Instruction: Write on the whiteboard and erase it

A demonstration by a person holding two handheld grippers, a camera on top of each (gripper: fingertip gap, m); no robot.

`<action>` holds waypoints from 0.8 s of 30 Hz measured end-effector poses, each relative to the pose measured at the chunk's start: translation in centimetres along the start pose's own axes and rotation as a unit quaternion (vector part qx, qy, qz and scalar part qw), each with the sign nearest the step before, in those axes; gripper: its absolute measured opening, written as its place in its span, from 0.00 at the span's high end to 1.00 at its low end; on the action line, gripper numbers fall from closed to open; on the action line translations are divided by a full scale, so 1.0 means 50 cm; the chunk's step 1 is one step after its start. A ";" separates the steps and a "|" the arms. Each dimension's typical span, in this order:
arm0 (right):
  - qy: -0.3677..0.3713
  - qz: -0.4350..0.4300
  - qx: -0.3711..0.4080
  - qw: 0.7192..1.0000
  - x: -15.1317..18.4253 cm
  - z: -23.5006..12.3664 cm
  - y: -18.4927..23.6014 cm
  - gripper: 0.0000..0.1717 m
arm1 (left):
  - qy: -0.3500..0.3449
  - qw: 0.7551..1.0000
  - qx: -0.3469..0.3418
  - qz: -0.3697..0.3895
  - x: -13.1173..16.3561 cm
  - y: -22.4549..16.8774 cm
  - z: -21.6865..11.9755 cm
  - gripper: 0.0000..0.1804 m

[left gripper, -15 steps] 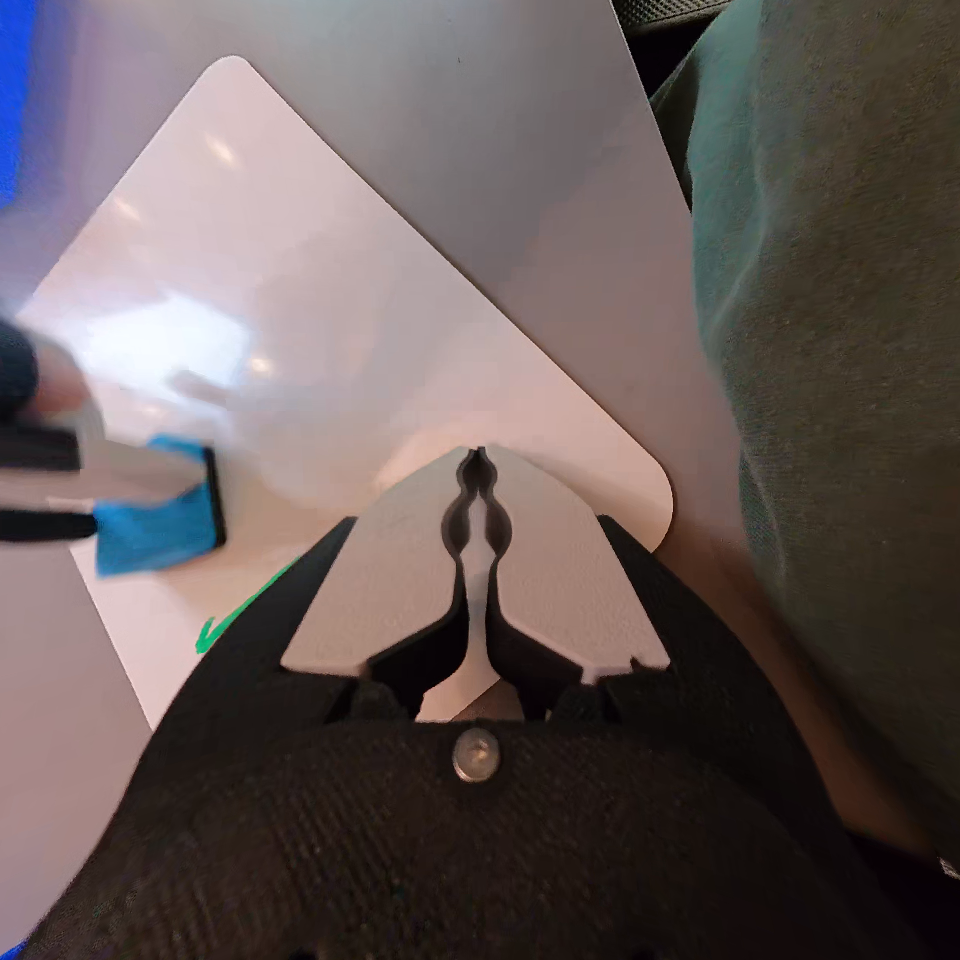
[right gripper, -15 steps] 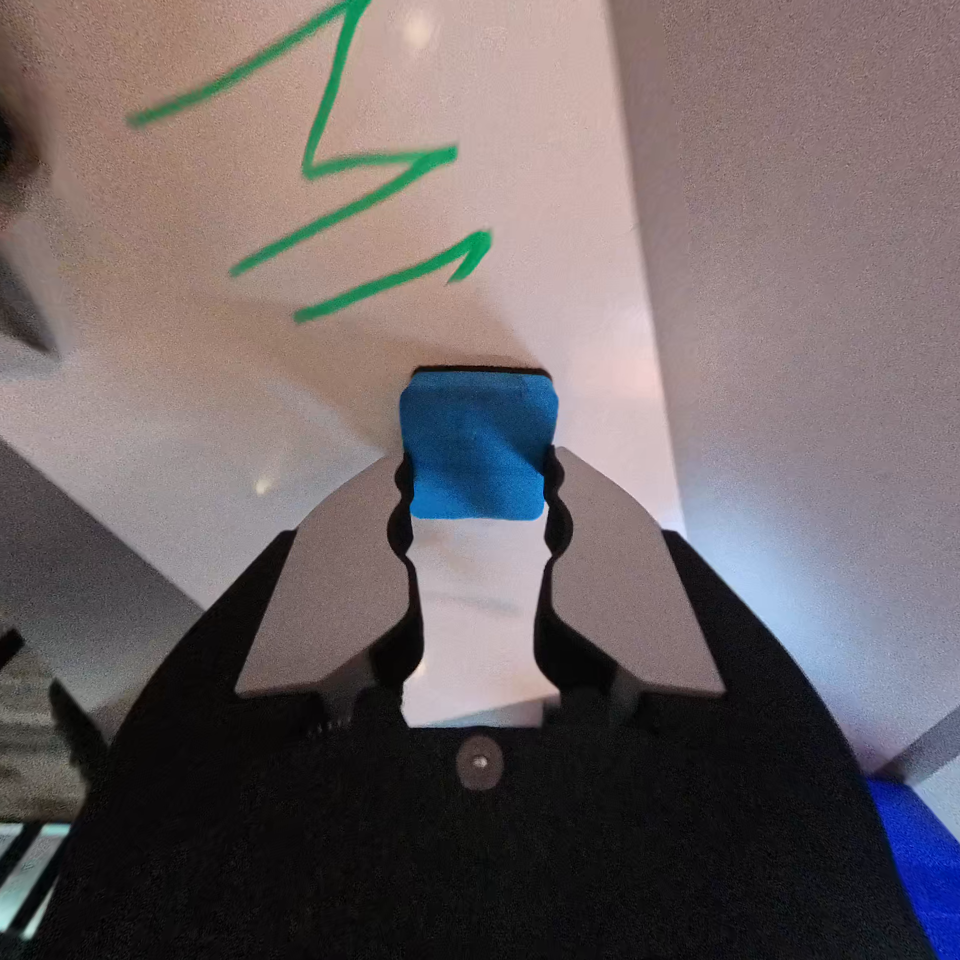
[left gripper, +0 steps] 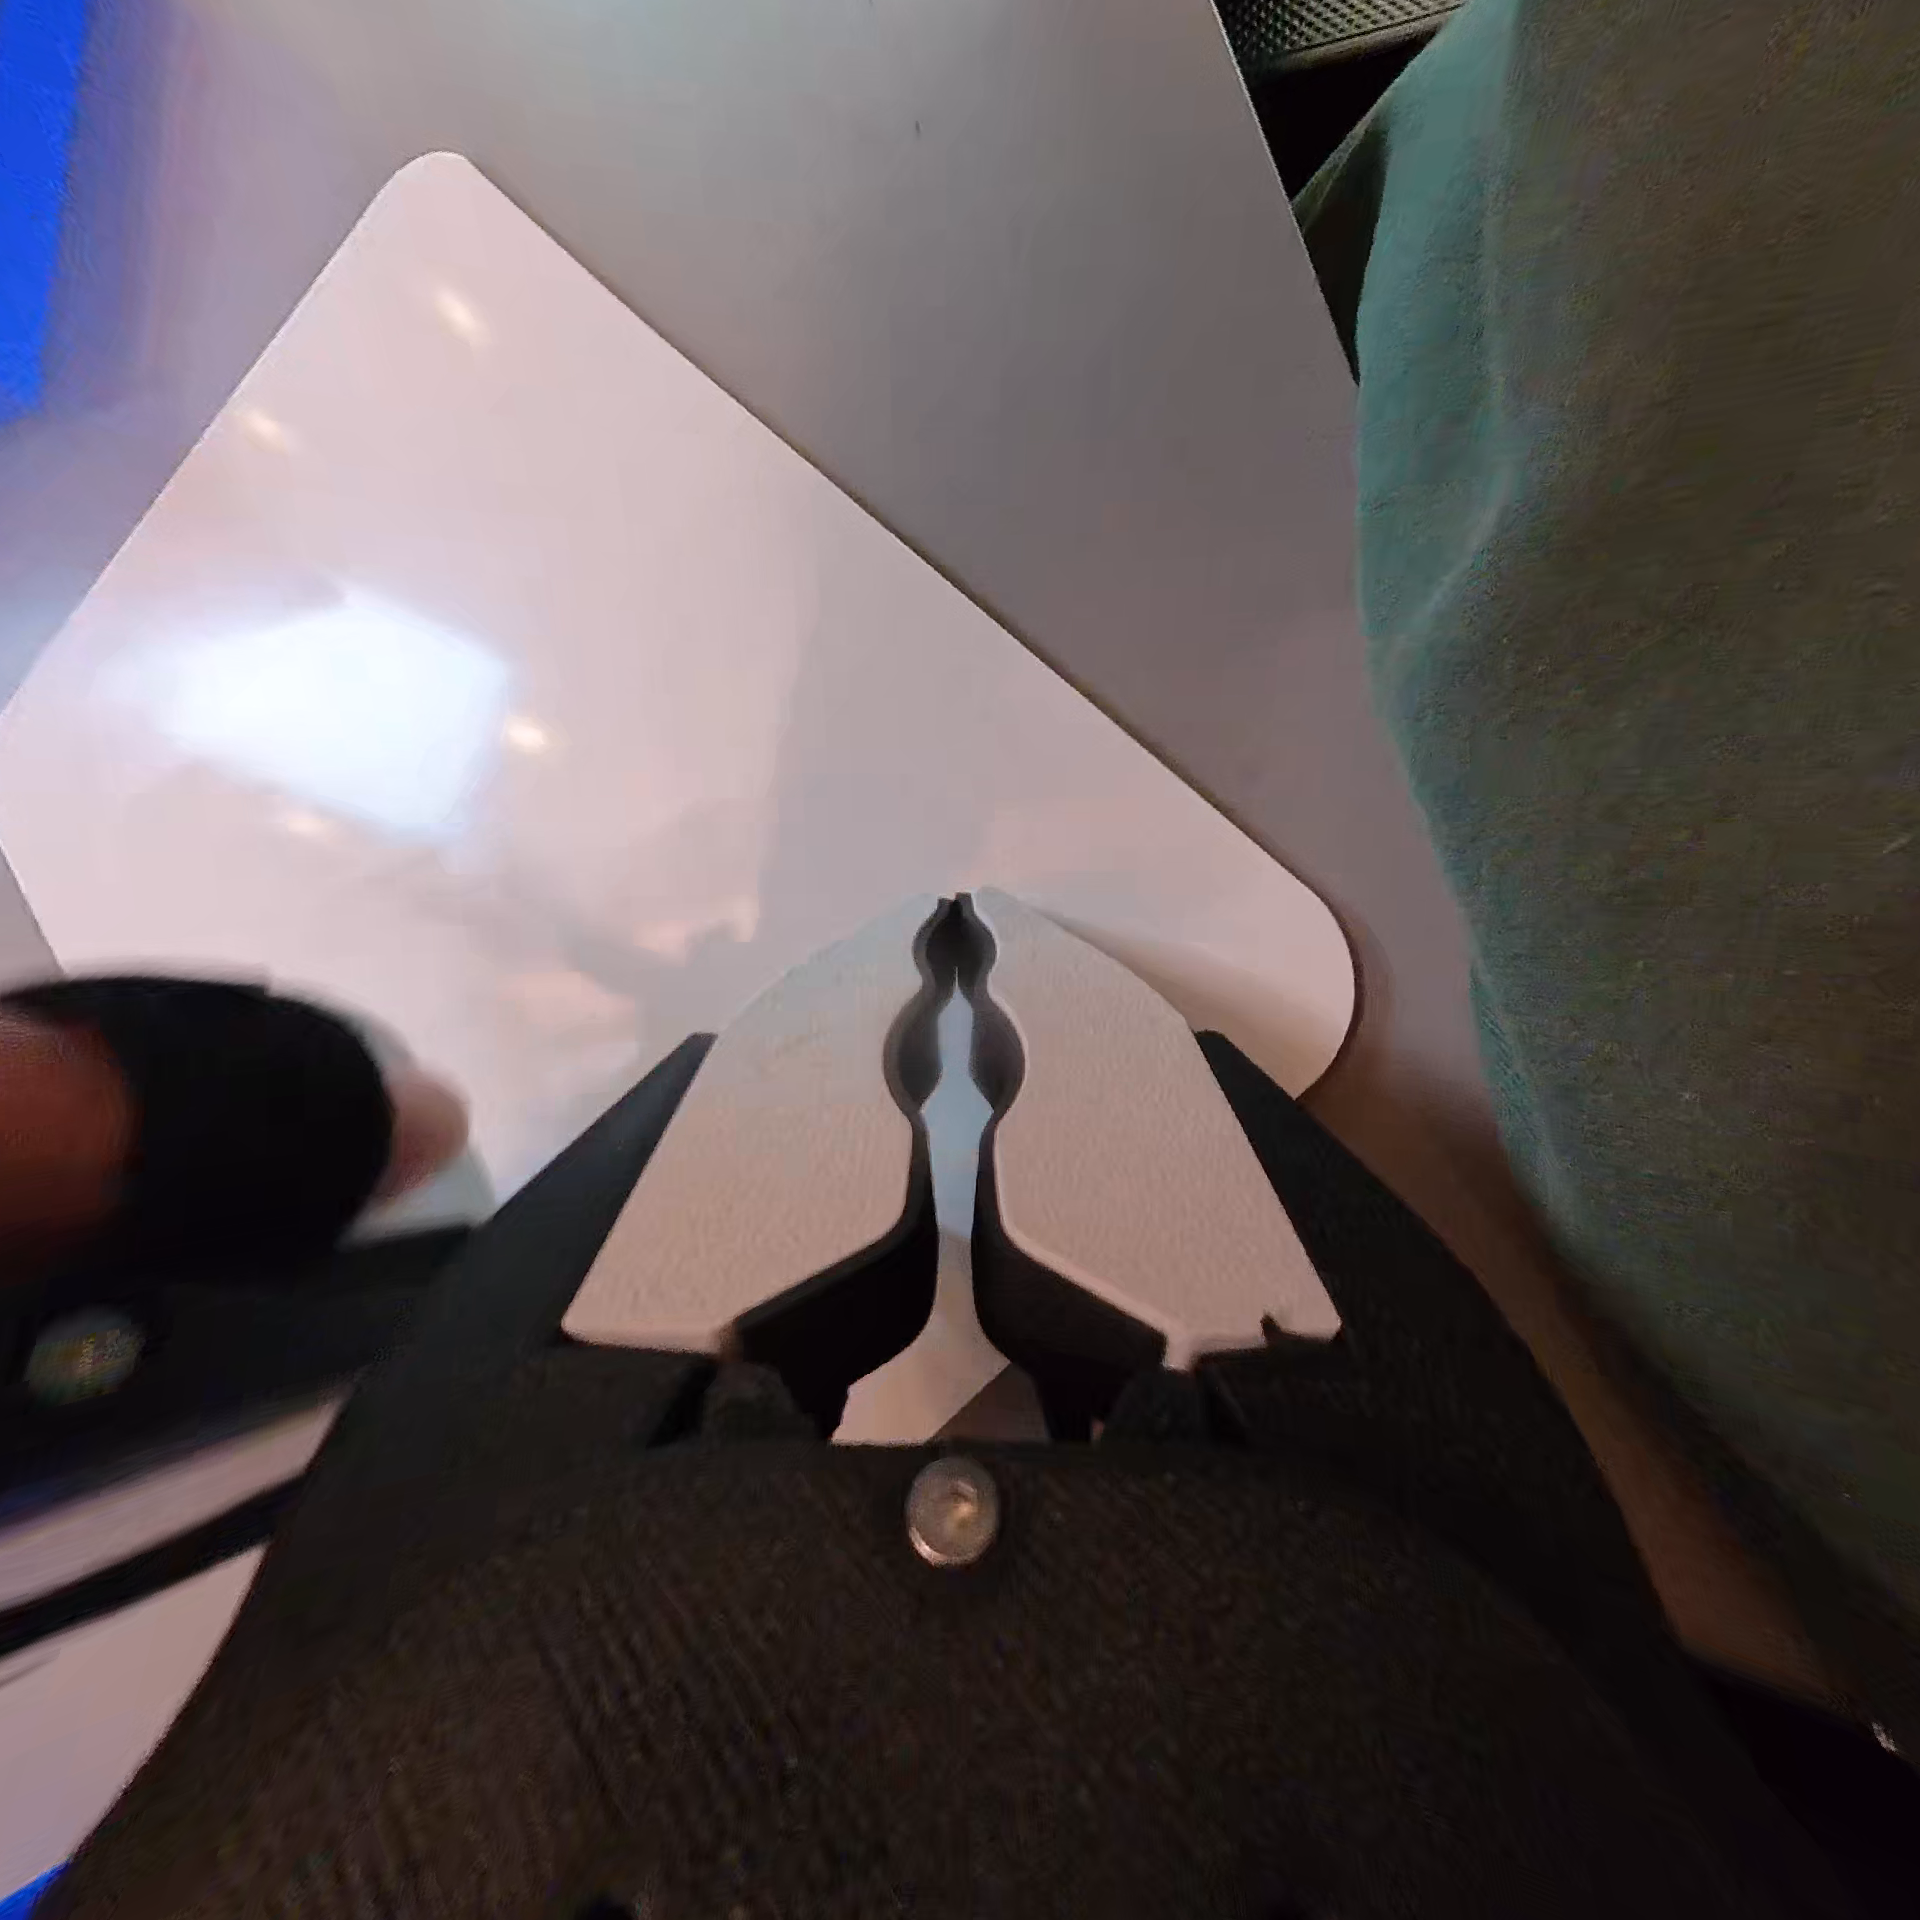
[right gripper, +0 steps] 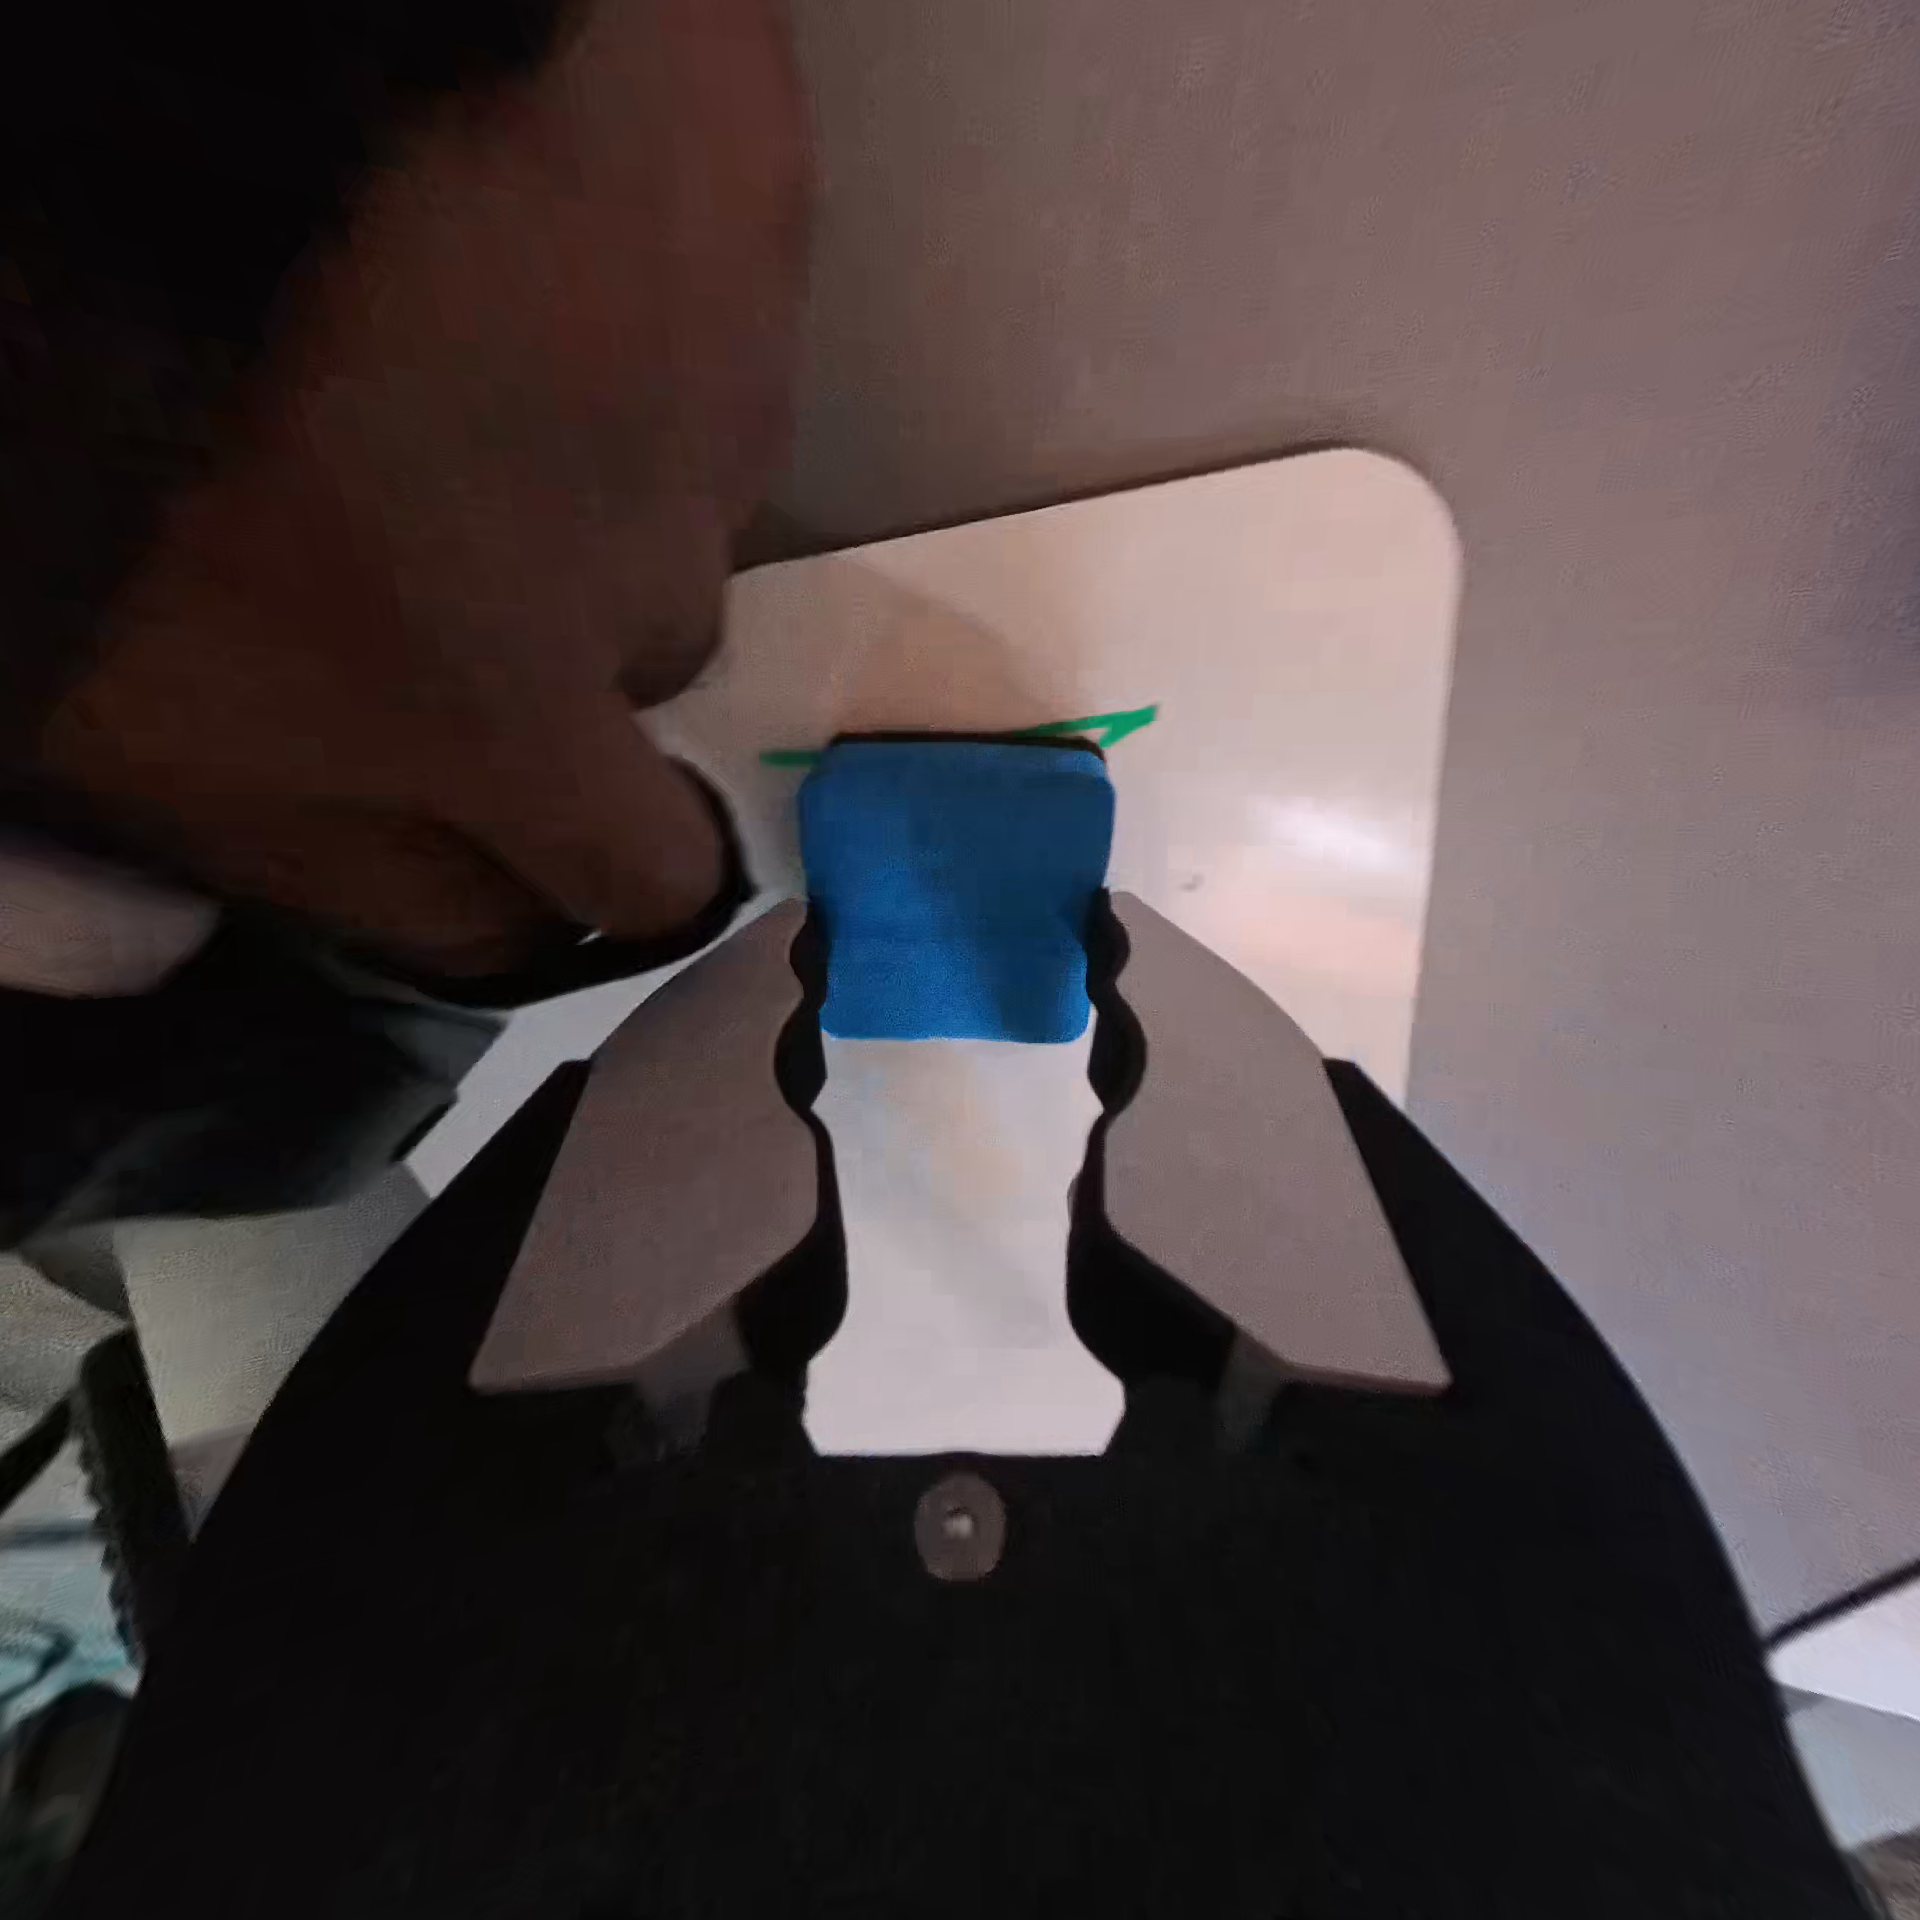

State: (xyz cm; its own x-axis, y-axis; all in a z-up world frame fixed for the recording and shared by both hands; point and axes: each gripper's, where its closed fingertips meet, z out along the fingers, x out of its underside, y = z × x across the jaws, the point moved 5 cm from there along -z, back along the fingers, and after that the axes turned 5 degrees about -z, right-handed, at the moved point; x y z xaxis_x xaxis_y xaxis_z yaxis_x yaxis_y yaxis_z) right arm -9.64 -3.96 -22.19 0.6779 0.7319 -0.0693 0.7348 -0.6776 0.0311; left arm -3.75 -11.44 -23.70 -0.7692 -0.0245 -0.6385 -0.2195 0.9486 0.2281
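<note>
Since a moment ago, most of the green scribble has gone; only a short green stroke [right gripper: 1112, 724] remains beyond the blue eraser [right gripper: 951, 894] on the whiteboard [right gripper: 1299, 644], so erasing looks nearly finished. Left tongs [left gripper: 957, 902] are closed, holding nothing. Right tongs [right gripper: 951, 914] grip the eraser's sides. Only the right view shows eraser and stroke; the left view shows clean board on the desk [left gripper: 935, 260].
</note>
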 end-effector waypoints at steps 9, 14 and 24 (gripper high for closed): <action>-0.004 -0.007 0.019 1.000 -0.037 0.001 -0.026 0.72 | -0.001 1.000 0.003 0.004 0.000 -0.007 -0.001 1.00; 0.060 0.051 0.009 0.997 0.033 -0.006 -0.083 0.72 | -0.005 1.000 0.007 0.007 -0.005 -0.018 0.000 1.00; 0.036 0.054 0.027 0.998 0.010 -0.006 -0.088 0.71 | 0.003 0.999 -0.024 -0.022 0.031 -0.026 -0.032 1.00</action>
State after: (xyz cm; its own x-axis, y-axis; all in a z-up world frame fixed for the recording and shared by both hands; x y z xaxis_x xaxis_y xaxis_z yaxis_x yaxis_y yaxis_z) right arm -12.51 -0.59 -22.07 0.7542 0.6566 0.0043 0.6566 -0.7540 -0.0185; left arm -5.63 -13.21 -23.84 -0.7616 -0.0669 -0.6445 -0.2813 0.9302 0.2358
